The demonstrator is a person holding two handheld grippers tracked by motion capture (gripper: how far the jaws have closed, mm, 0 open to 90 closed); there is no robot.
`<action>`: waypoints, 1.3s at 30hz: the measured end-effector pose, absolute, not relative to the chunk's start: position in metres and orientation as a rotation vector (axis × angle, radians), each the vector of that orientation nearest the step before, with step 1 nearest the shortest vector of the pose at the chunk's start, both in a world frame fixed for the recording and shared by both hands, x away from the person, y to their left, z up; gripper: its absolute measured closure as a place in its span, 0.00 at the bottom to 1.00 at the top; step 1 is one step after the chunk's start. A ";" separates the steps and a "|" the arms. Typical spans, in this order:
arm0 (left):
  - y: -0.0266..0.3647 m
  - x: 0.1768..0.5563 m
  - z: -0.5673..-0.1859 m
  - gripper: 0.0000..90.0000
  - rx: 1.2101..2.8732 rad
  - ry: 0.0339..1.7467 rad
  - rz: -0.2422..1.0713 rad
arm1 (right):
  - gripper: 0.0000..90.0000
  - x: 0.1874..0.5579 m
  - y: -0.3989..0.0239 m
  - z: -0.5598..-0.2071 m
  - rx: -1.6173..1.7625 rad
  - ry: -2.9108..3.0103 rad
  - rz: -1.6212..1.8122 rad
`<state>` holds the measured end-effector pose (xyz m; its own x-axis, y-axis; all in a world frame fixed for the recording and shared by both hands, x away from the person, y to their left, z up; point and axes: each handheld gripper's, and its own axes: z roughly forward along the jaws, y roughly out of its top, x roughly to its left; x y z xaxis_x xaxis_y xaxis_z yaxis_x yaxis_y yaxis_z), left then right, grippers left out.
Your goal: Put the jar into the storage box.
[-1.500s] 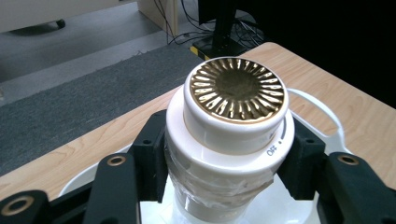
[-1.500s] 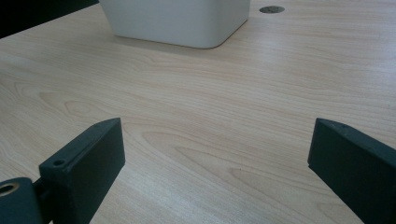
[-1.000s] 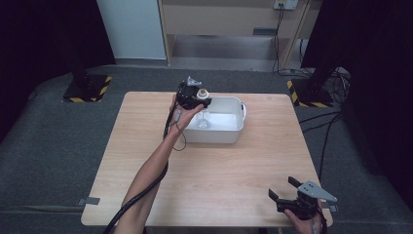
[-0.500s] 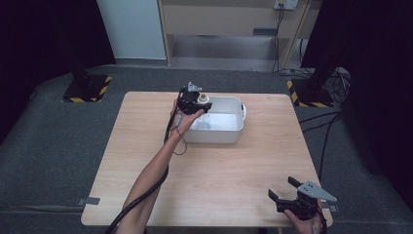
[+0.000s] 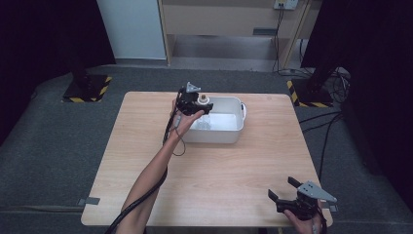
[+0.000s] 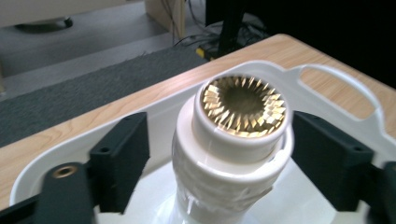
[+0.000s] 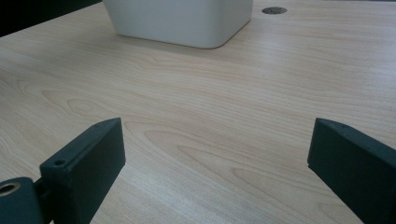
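Two claws show. Left claw (image 6: 219, 154) has just spread around a white bottle (image 6: 233, 154) over the white tub (image 5: 229, 134), pads apart from it. Right claw (image 7: 215, 177) hangs spread over the desk (image 7: 233, 93).

A white cylindrical bottle-like object (image 6: 232, 154) stands upright inside a white rectangular tub (image 5: 229, 134) at the far middle of a light wooden table (image 5: 209, 185). Its stepped white neck is topped by a round cap (image 6: 243, 100) with a gold, radially pleated face. What appears to be clear film wraps its body. The tub has a cut-out handle (image 6: 343, 86) at its end.
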<state>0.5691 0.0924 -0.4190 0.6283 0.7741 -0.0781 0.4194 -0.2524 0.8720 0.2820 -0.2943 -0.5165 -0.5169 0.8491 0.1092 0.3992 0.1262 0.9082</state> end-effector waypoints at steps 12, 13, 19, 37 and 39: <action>0.096 0.551 -0.378 0.07 1.867 0.847 0.501 | 0.05 0.282 -0.294 -0.516 1.199 1.974 1.367; 0.096 0.551 -0.378 0.07 1.867 0.847 0.501 | 0.05 0.282 -0.294 -0.516 1.199 1.974 1.367; 0.104 0.537 -0.361 0.07 1.852 0.802 0.522 | 0.05 0.282 -0.293 -0.516 1.207 1.976 1.366; 0.122 0.485 -0.334 0.05 1.843 0.669 0.479 | 0.05 0.281 -0.297 -0.518 1.219 1.966 1.374; 0.122 0.477 -0.332 0.05 1.849 0.647 0.489 | 0.04 0.281 -0.298 -0.518 1.222 1.958 1.377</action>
<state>0.4770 0.1221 -0.3317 0.7690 0.6386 0.0293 0.2022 -0.2864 0.9365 0.2806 -0.2977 -0.5176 -0.5060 0.8537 0.1232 0.4043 0.1086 0.9082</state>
